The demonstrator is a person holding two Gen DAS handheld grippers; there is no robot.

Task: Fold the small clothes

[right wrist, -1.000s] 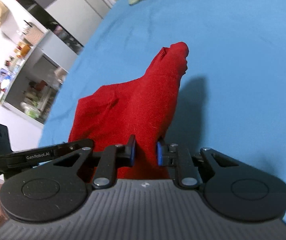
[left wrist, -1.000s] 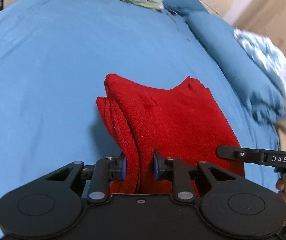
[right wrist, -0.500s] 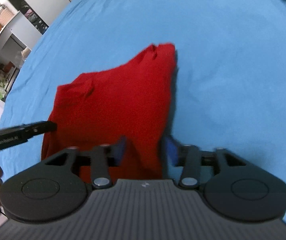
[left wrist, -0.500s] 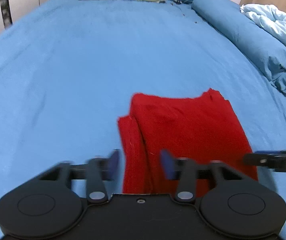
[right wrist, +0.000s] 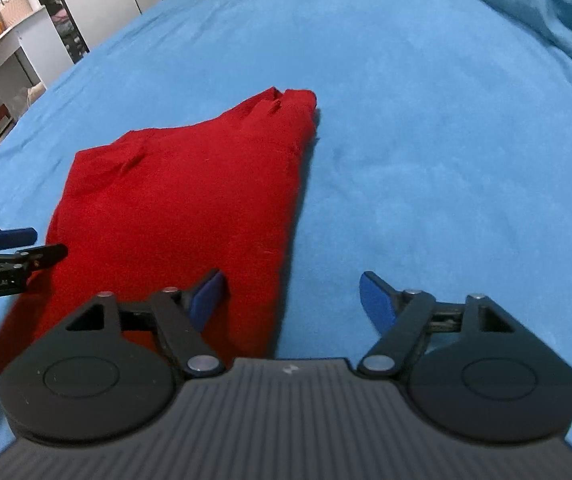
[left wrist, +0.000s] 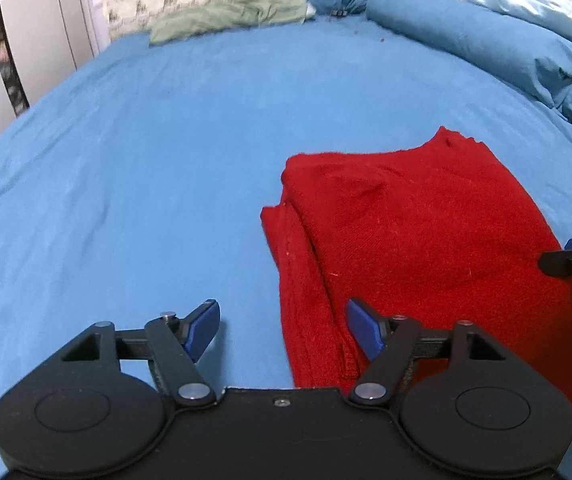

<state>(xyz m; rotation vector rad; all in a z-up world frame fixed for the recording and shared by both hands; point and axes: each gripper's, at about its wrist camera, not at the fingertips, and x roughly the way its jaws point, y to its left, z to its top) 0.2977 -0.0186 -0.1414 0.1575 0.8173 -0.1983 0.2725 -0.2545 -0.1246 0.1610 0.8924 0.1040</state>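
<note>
The red knit garment (left wrist: pixel 426 240) lies folded flat on the blue bed (left wrist: pixel 145 160), layered edges showing along its left side. The left tool (left wrist: pixel 281 330) and the right tool (right wrist: pixel 292 294) gape wide, holding nothing.

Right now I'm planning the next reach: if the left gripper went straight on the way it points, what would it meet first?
Probably the red garment's folded left edge, lying between the left gripper's open fingers; depth is uncertain.

Garment (left wrist: pixel 426 240) flat on bedsheet (left wrist: pixel 145 160)
</note>
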